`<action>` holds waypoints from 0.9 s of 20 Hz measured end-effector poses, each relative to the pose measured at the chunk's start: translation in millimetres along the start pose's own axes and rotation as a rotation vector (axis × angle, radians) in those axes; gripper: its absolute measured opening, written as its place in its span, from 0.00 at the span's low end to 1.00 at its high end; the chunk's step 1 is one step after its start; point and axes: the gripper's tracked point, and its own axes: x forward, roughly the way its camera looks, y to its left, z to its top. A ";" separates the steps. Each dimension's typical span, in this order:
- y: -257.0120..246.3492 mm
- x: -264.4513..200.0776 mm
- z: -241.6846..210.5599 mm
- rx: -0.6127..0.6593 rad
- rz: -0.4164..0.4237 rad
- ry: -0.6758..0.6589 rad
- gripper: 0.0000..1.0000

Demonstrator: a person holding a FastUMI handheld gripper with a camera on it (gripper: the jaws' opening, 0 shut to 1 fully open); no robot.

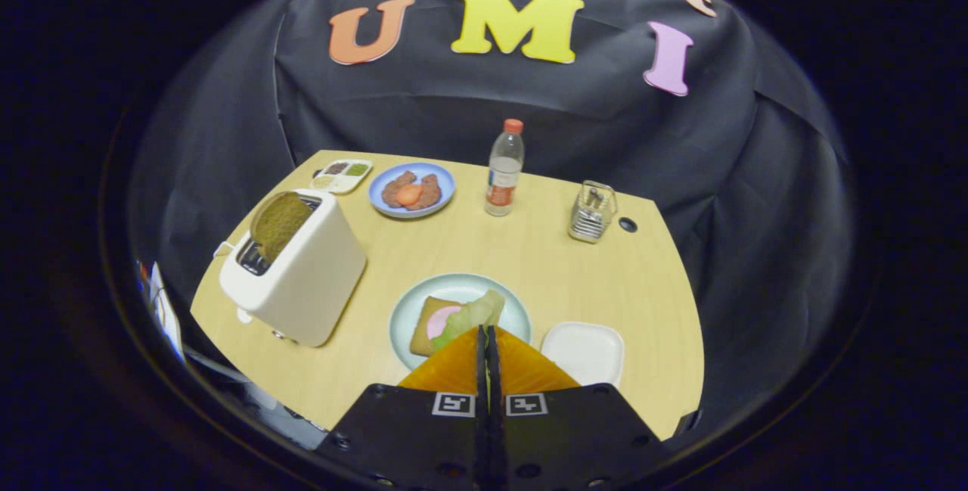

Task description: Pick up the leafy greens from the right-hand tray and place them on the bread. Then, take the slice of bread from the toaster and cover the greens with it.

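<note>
Staged booth, cloth wall [529,120] (black), table [454,249]

Bench [469,249] layout from above the tongs [488,336]

Just ahead of the closed tongs a plate [408,317] holds bread [425,324] with greens [473,313] on it; a tray [586,351] lies to its right. The toaster [302,279] stands left, a slice [278,222] in its slot. Behind: dish [344,175], second plate [412,190], bottle [504,169], rack [592,211].
</note>
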 end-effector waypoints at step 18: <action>45.1 122.1 3.0 -0.054 -0.003 0.103 0.00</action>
